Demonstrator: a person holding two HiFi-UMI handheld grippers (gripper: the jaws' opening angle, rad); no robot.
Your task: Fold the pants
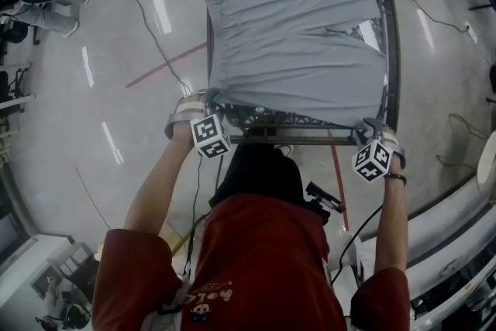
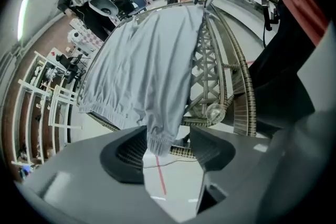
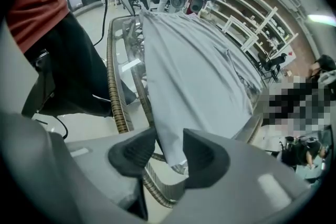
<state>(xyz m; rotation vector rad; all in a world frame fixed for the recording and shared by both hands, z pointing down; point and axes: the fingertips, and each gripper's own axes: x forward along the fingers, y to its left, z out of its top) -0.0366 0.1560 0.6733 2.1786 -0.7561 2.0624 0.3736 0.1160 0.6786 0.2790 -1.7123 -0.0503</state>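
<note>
pants (image 1: 298,43): grey, spread flat on the metal-framed counter (image 1: 391,35), covering most of the top. far rail and right rail still show bare. near edge of the cloth runs just inside the near rail. one crease/seam line shows toward the right side of the cloth.

you stand at the near edge, red shirt (image 1: 263,260), both arms stretched fwd, one at each near corner of the pants.

left hand-held gripper (image 1: 208,98): at the near-left corner, pointing steeply down. in the left gripper view its jaws (image 2: 168,147) stand apart. the ribbed hem corner of the pants (image 2: 157,136) hangs between them, beside the left pad, w/ a clear gap to the right pad. not clamped.

right hand-held gripper (image 1: 368,125): at the near-right corner, also pointing steeply down. in the right gripper view the jaws (image 3: 170,152) are apart. a corner of grey cloth (image 3: 173,144) drops between the pads, close to the right one, w/ a dark gap on the left side. no squeeze on the cloth.

each gripper view looks along the near edge of the pants to the other gripper at the far end, w/ its marker cube up.

counter: ornate ironwork under the top (image 2: 210,76), ribbed curved rim (image 3: 113,86).

floor: glossy, red line (image 1: 163,66) left of the counter, thin cable (image 1: 147,19) across it. shelving and other people in the bkgd of both gripper views, too small for detail.
</note>
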